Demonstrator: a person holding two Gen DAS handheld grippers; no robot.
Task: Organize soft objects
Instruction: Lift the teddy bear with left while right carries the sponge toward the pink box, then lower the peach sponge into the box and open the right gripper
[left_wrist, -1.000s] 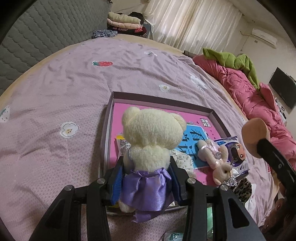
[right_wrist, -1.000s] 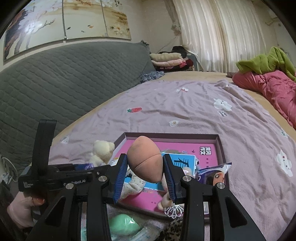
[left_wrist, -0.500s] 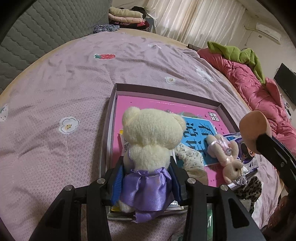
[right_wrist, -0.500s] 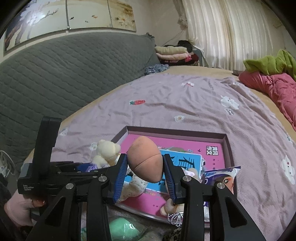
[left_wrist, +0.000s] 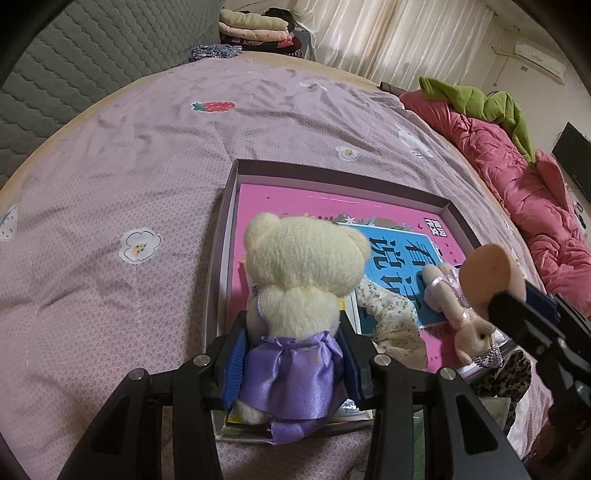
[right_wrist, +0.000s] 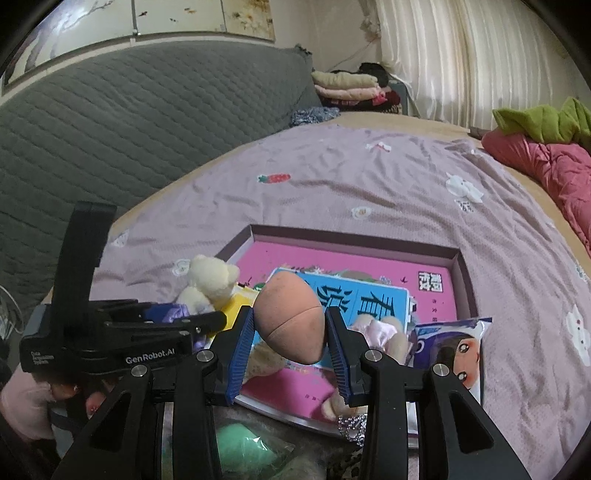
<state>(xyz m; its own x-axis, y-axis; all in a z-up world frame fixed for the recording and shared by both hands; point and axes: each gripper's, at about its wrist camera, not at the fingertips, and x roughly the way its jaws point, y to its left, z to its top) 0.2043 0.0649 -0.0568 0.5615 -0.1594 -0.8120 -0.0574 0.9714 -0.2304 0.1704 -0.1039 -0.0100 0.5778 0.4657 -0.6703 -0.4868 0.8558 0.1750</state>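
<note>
My left gripper (left_wrist: 291, 354) is shut on a cream teddy bear (left_wrist: 303, 266) in a purple satin skirt, held upright over the near left corner of a shallow purple box (left_wrist: 332, 175). A peach egg-shaped sponge (right_wrist: 290, 317) sits between the blue pads of my right gripper (right_wrist: 290, 347), which is shut on it above the box's near edge. The sponge (left_wrist: 491, 273) also shows at the right of the left wrist view. Inside the box lie a pink book (right_wrist: 332, 262), a blue book (right_wrist: 369, 295), a floral cloth toy (left_wrist: 391, 314) and a small pink plush (left_wrist: 458, 306).
The box rests on a lilac patterned bedspread (left_wrist: 129, 166). A doll-face packet (right_wrist: 454, 347) lies by the box's right corner; a mint green soft item (right_wrist: 243, 450) in plastic lies near my right gripper. A pink quilt (left_wrist: 524, 184) lines the right side, a grey padded headboard (right_wrist: 129, 118) the left.
Both views have tilted down slightly toward the box. The right gripper with the sponge has sunk a little closer to the box. Both grips are unchanged.
</note>
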